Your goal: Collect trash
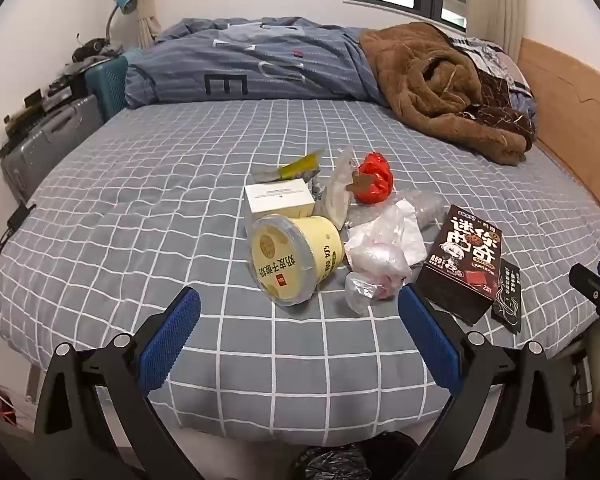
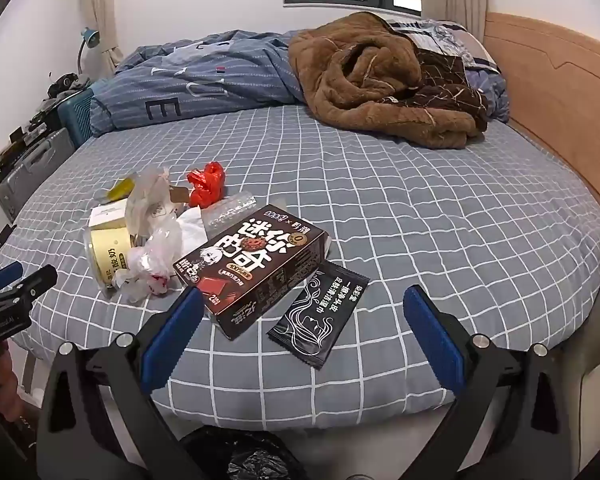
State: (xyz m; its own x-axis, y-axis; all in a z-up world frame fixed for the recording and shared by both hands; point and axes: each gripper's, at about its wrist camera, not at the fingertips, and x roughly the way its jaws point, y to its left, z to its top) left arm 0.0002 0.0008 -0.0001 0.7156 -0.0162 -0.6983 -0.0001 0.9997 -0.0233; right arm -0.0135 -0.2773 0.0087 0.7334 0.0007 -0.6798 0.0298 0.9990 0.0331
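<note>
Trash lies in a heap on the grey checked bed sheet (image 1: 148,184). It holds a yellow yogurt tub (image 1: 294,258) on its side, a white box (image 1: 280,198), a red plastic bag (image 1: 374,178), crumpled clear plastic (image 1: 376,258), a dark brown chocolate box (image 1: 462,262) and a black sachet (image 1: 508,298). My left gripper (image 1: 298,312) is open and empty, just short of the tub. My right gripper (image 2: 302,314) is open and empty, with the chocolate box (image 2: 252,262) and the sachet (image 2: 318,314) between its fingers' lines. The tub (image 2: 106,252) lies to its left.
A black trash bag (image 1: 340,460) sits below the bed's near edge, also in the right wrist view (image 2: 252,462). A blue duvet (image 1: 252,64) and a brown blanket (image 1: 440,88) lie at the far side. A wooden headboard (image 2: 556,92) stands at the right, suitcases (image 1: 48,140) at the left.
</note>
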